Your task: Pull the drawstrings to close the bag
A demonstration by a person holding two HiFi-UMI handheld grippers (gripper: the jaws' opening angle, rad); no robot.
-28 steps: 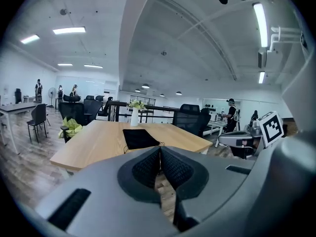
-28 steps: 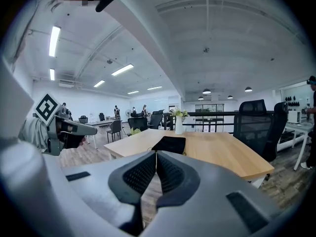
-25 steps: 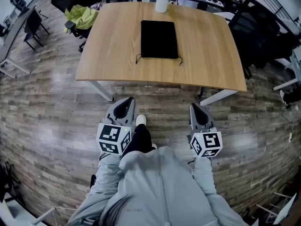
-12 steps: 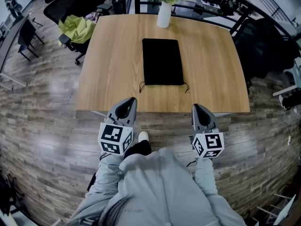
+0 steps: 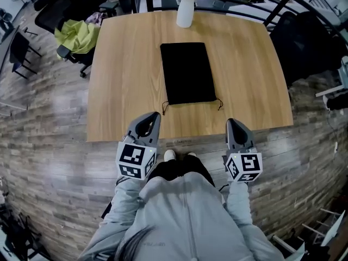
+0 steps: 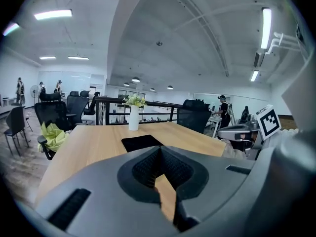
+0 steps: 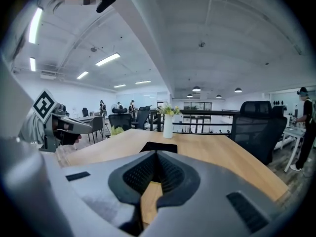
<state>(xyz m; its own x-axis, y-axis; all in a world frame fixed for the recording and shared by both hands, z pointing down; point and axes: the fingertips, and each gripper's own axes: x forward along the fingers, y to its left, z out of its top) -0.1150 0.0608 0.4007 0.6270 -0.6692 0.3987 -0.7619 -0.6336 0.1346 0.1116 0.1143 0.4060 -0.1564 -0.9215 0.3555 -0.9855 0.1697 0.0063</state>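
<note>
A flat black drawstring bag (image 5: pixel 187 72) lies in the middle of the wooden table (image 5: pixel 119 91), its mouth toward me. Its two cord ends trail at the near corners, the left cord (image 5: pixel 164 108) and the right cord (image 5: pixel 219 104). My left gripper (image 5: pixel 149 122) hovers at the table's near edge, short of the left cord, shut and holding nothing. My right gripper (image 5: pixel 234 127) hangs at the same edge, short of the right cord, also shut and holding nothing. The bag (image 6: pixel 141 142) lies ahead in the left gripper view, and the bag (image 7: pixel 159 147) likewise in the right gripper view.
A white vase (image 5: pixel 185 11) with flowers stands at the table's far edge, behind the bag. An office chair draped with a yellow-green cloth (image 5: pixel 73 34) sits off the far left corner. Dark chairs (image 5: pixel 315 37) stand to the right. A railing runs behind the table.
The person has stepped up to the table, so the table and bag have come nearer. Both grippers now reach the near edge. Their jaws have stayed shut.
</note>
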